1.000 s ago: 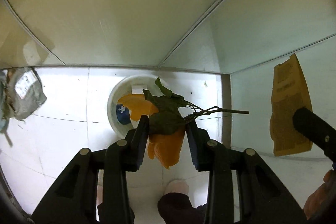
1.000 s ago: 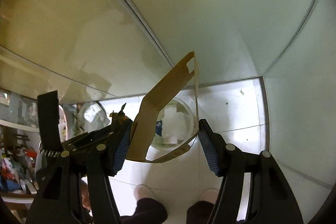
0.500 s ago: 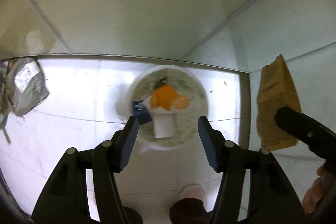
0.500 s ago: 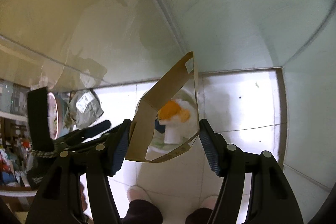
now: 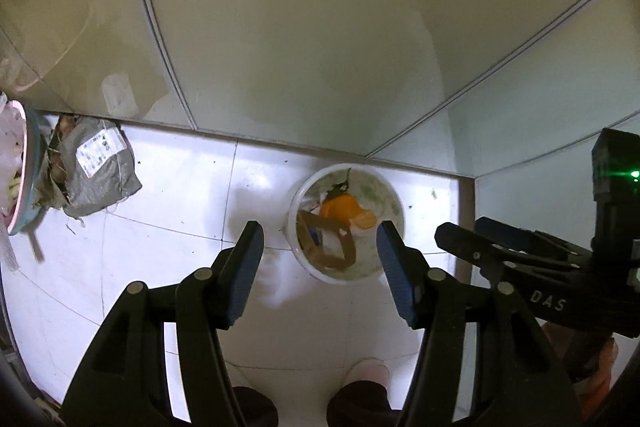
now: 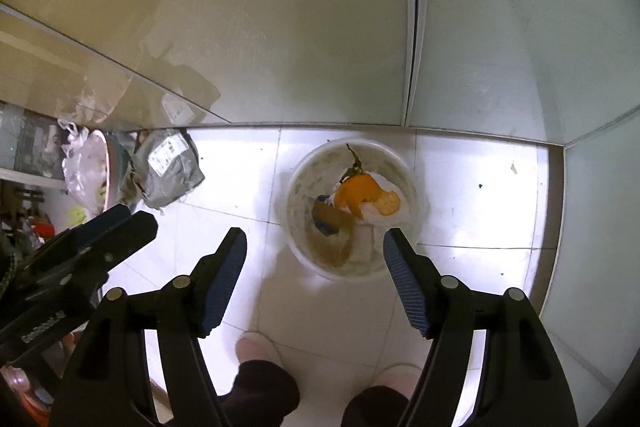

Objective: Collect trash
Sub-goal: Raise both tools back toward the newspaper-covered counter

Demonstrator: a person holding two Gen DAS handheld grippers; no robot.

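Observation:
A white round bin (image 5: pixel 390 193) (image 6: pixel 408 167) stands on the tiled floor by the wall corner. Inside it lie orange peel (image 5: pixel 340 207) (image 6: pixel 356 193) with a leafy stem, white paper, and a brown cardboard sleeve (image 5: pixel 344 247) (image 6: pixel 332 231). My left gripper (image 5: pixel 320 259) hangs high above the bin, open and empty. My right gripper (image 6: pixel 314 263) also hangs above the bin; its jaws are opening and nothing is between them. Each gripper shows at the edge of the other's view.
A crumpled grey parcel bag (image 5: pixel 94 167) (image 6: pixel 168 163) lies on the floor to the left, beside a pink-rimmed basin (image 5: pixel 24 163) with plastic bags. Glossy wall panels rise behind the bin. A person's slippered feet (image 6: pixel 256 347) stand below the grippers.
The left gripper let go of the peel and leafy stem, which fell into the bin. The right gripper released the cardboard sleeve, now lying in the bin. Both views swung.

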